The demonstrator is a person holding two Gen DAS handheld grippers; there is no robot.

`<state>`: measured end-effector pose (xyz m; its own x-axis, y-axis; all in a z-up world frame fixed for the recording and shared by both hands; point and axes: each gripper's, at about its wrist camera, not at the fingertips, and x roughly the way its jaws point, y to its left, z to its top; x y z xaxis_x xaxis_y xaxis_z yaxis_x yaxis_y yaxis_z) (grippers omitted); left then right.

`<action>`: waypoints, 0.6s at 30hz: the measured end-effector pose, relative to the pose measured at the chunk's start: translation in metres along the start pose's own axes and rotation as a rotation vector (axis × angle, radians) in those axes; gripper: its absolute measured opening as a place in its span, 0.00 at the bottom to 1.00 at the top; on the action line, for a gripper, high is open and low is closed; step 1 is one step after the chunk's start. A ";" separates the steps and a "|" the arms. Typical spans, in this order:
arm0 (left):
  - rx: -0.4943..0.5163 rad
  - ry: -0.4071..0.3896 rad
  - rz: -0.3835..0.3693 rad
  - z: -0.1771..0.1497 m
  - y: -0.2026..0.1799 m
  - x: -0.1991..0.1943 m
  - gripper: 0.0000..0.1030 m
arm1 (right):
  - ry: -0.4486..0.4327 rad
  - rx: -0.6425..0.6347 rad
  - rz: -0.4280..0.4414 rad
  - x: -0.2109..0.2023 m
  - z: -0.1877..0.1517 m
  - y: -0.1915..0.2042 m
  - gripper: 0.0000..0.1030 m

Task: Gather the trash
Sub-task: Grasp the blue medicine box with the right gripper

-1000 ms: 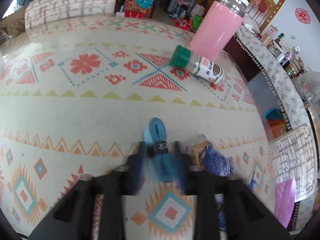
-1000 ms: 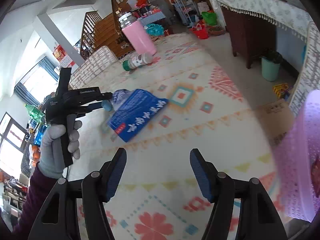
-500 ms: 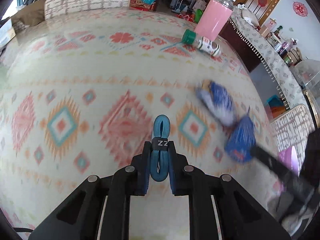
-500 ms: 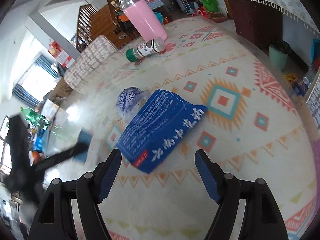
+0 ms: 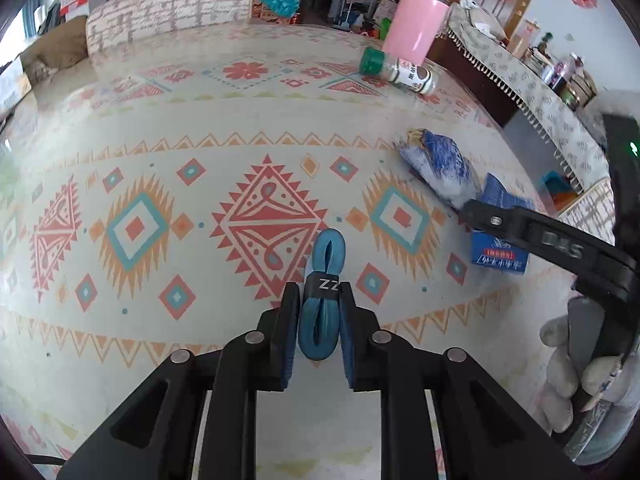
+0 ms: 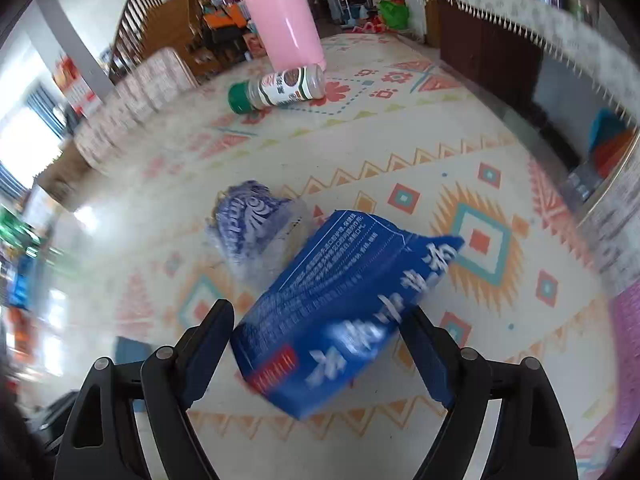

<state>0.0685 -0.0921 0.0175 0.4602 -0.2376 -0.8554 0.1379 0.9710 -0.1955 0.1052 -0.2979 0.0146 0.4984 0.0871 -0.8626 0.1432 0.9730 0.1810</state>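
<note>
Trash is what we're chasing, and it's spread across the patterned tablecloth [image 5: 168, 120]. Starting at our left: the left gripper [image 5: 319, 320] has a looped blue strap [image 5: 322, 280] between its fingers, band marked ZZ. The jaws have just been easing apart, with the strap between them, though the pads look like they're touching its sides. Risk one: any more slack and that strap drops back onto the cloth.

Moving right, a crumpled blue-and-white wrapper [image 6: 250, 224] lies just beside a blue carton [image 6: 340, 308], and we've got the right gripper [image 6: 316, 340] spread wide around the carton's near end; its jaws have just been opening, carton between them, pads not pressing yet. Risk two: the carton sits skewed to the jaws, so closing could pinch a corner, crush it or spin it out, and nudge the wrapper.

Farther back, a green-capped spice bottle [image 6: 276, 88] lies on its side against a pink flask [image 6: 284, 24].

Only the left wrist view shows the strap and our gloved right hand [image 5: 580, 376]. Only the right wrist view shows the carton's printed face and a pink bin [image 6: 628, 340] at the right edge.
</note>
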 end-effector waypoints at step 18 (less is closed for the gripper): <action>0.019 -0.075 -0.094 0.000 0.000 -0.028 0.14 | -0.049 -0.049 -0.087 -0.047 -0.053 -0.020 0.34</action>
<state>0.0557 -0.0853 0.0410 0.5087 -0.3301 -0.7951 0.1999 0.9436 -0.2639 0.0337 -0.3105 0.0266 0.5270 -0.0078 -0.8498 0.1468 0.9858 0.0820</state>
